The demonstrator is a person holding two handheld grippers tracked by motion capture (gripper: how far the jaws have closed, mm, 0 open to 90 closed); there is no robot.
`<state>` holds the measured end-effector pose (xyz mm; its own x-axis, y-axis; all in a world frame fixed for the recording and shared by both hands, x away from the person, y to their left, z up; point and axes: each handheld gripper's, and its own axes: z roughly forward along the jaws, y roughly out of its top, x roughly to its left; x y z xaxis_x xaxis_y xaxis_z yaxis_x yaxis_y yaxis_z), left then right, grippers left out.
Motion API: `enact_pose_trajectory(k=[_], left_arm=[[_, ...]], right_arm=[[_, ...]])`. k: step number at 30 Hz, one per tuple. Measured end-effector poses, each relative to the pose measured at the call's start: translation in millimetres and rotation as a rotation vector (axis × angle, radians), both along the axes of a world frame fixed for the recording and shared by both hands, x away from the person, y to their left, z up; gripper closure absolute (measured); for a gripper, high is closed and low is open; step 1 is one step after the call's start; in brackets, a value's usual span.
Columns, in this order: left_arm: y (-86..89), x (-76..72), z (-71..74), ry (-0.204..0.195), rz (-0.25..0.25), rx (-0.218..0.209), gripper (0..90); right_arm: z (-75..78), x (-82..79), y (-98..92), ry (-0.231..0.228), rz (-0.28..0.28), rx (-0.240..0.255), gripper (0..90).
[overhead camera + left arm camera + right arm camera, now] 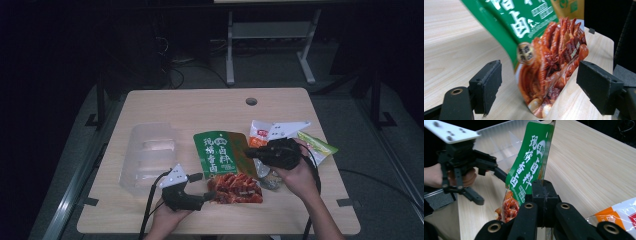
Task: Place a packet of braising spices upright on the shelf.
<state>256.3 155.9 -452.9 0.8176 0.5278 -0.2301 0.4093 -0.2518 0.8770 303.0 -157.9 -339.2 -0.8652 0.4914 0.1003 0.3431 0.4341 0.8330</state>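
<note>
**Green snack bag held up between two grippers**

The left gripper (pixel 200 186) sits low near the worktop's (pixel 200 107) front edge, its jaws spread wide with the bag's red bottom end between them, not pinched. The right gripper (pixel 543 195) has its jaws clamped tight on the green snack bag (pixel 531 167). The bag stands tilted above the worktop. A clear tray (pixel 147 155) lies farther left.

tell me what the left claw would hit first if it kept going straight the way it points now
Most likely the green and red snack pouch. The left claw stands open with the pouch's lower end straight ahead between its jaws, not yet touched. The right claw holds that pouch by its edge.
</note>
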Motion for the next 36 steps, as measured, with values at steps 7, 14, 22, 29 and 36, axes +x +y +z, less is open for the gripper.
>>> enact_pose_trajectory(k=[7, 14, 22, 29, 36], left_arm=[[-8.8, 13.3, -2.6, 0.067, -0.033, -0.024, 54.2], [-8.9, 15.8, -1.6, 0.093, -0.031, -0.039, 81.5], [-10.7, 9.1, 3.8, 0.014, -0.029, 0.014, 87.2], [-12.4, 7.2, 7.1, -0.023, -0.055, 0.046, 88.0], [-14.2, 5.4, 10.4, -0.050, -0.071, 0.070, 88.1]], right_arm=[[-2.1, -3.6, -4.0, 0.005, 0.019, 0.030, 90.0], [-9.5, 0.0, -9.3, 0.028, 0.001, 0.036, 90.0], [-21.6, 9.8, -15.8, 0.093, -0.030, 0.064, 81.4], [-30.2, 21.8, -12.2, 0.169, -0.020, 0.065, 66.7], [-42.5, 34.9, 4.2, 0.223, 0.007, 0.023, 63.8]])
